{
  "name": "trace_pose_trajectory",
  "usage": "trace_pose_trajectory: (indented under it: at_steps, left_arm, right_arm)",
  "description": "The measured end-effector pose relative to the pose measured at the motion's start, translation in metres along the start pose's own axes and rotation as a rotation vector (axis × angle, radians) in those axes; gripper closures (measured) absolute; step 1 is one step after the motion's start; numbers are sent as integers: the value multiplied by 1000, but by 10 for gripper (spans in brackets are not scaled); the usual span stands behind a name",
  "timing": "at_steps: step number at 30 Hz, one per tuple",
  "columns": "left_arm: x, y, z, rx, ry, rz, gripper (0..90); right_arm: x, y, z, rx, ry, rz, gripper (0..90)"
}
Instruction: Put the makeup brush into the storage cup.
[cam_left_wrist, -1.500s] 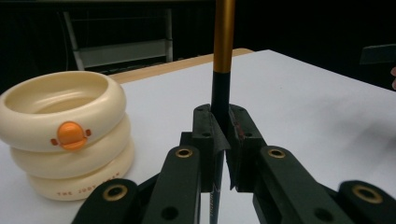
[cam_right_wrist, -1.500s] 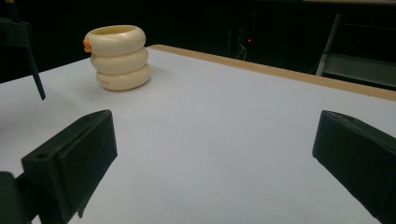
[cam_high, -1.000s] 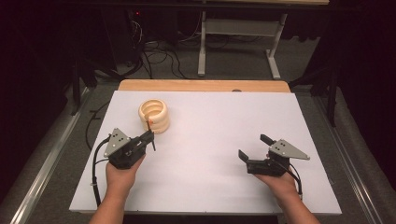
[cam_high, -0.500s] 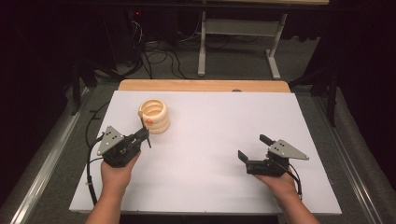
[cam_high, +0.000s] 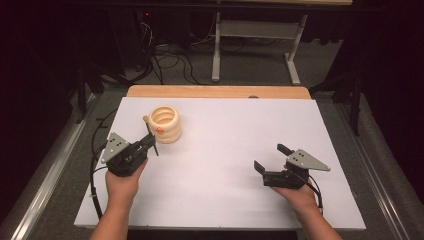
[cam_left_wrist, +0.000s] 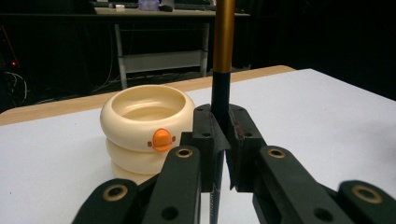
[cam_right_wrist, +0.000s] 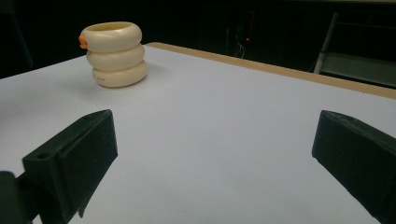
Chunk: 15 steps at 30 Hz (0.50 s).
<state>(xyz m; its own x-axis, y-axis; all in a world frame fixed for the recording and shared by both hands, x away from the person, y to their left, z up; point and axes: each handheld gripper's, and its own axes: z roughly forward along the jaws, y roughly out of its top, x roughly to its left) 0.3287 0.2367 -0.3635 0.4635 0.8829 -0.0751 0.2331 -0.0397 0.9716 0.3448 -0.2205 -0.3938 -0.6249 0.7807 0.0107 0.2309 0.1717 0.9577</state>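
Left gripper (cam_left_wrist: 219, 140) is clamped on a thin pen (cam_left_wrist: 223, 51), black low down and gold above, held upright just short of the cream ring-stack holder (cam_left_wrist: 147, 128) near the bench's far-left corner. I'd lift the tip over the rim, then let go. Right gripper (cam_high: 272, 162) sits wide open, near the front-right edge.

White table top (cam_high: 215, 165) with a wooden strip along its far edge, cream ringed holder (cam_high: 165, 124) standing near the far left corner
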Motion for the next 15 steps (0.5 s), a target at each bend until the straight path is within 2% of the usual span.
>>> trace_pose_trajectory:
  at_steps: [15]
  left_arm:
    - [3,18,2,-19,23,-16,837]
  right_arm:
    - [0,0,1,0,2,3,12]
